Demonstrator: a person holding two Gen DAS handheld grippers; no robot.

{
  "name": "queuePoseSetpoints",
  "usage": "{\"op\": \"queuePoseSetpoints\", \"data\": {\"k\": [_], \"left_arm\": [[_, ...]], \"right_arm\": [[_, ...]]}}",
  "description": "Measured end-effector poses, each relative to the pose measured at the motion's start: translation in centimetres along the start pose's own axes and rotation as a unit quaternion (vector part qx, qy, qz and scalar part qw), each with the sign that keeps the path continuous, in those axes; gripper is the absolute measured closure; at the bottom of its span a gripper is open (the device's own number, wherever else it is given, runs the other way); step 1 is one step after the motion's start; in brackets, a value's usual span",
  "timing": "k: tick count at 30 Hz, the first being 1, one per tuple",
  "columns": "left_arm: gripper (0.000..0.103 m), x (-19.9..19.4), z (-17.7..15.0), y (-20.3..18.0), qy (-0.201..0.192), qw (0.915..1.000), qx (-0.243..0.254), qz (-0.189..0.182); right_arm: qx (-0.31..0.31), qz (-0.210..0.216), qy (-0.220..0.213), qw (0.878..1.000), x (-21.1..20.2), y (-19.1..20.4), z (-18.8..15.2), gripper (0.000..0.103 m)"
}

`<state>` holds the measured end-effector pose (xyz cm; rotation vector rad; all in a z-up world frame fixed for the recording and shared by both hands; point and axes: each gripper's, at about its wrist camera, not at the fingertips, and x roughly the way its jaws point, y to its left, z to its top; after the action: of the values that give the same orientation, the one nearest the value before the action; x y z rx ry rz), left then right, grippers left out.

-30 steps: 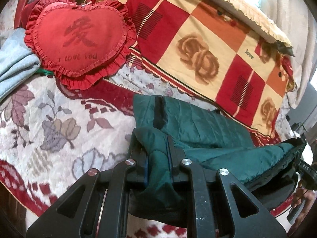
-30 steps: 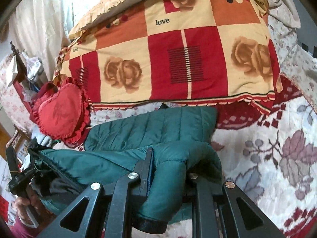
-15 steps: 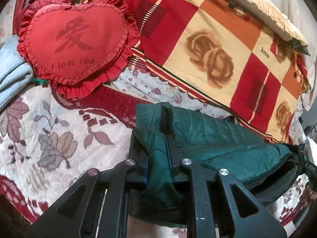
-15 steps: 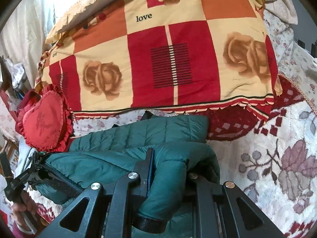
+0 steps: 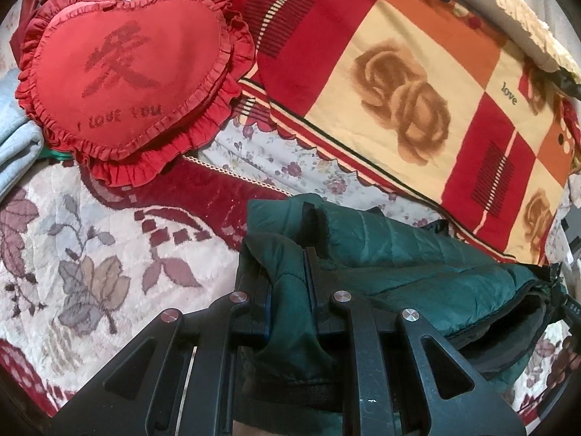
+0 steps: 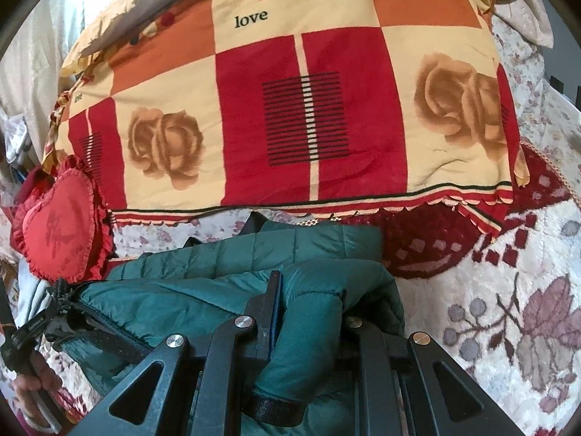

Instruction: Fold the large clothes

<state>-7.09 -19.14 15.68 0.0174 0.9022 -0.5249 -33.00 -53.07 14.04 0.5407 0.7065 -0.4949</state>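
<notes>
Your left tongs [image 5: 290, 283] and right tongs [image 6: 308, 312] each pinch a bunched fold of the green quilted jacket [image 6: 225, 290], which lies mid-bed on the floral bedspread [image 5: 90, 254], just before the checked rose blanket [image 6: 308, 109].

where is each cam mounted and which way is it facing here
Left wrist: on the left gripper, looking forward and down its fingers at the green jacket it clamps; heart cushion upper left; no hand shows clearly.
Right wrist: on the right gripper, angled down at the jacket it clamps; the person's other hand shows at lower left.
Shared: jacket, heart cushion, checked rose blanket, floral bedspread.
</notes>
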Motion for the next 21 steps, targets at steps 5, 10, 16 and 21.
{"op": "queuePoseSetpoints", "data": {"k": [5, 10, 16, 21], "left_arm": [[0.089, 2.0, 0.9, 0.1, 0.014, 0.9998, -0.012, 0.003], [0.089, 4.4, 1.6, 0.4, 0.032, 0.9988, -0.037, 0.001], [0.089, 6.1, 1.2, 0.4, 0.036, 0.9987, -0.035, 0.006], [0.089, 4.7, 0.4, 0.3, 0.014, 0.9996, -0.024, 0.005]], "right_arm": [[0.004, -0.011, 0.01, 1.0, 2.4, -0.2, 1.0, 0.088], [0.019, -0.017, 0.024, 0.999, 4.9, -0.8, 1.5, 0.088], [0.036, -0.018, 0.033, 0.999, 7.4, -1.4, 1.3, 0.088], [0.029, -0.009, 0.017, 0.999, 6.7, -1.4, 0.9, 0.088]]}}
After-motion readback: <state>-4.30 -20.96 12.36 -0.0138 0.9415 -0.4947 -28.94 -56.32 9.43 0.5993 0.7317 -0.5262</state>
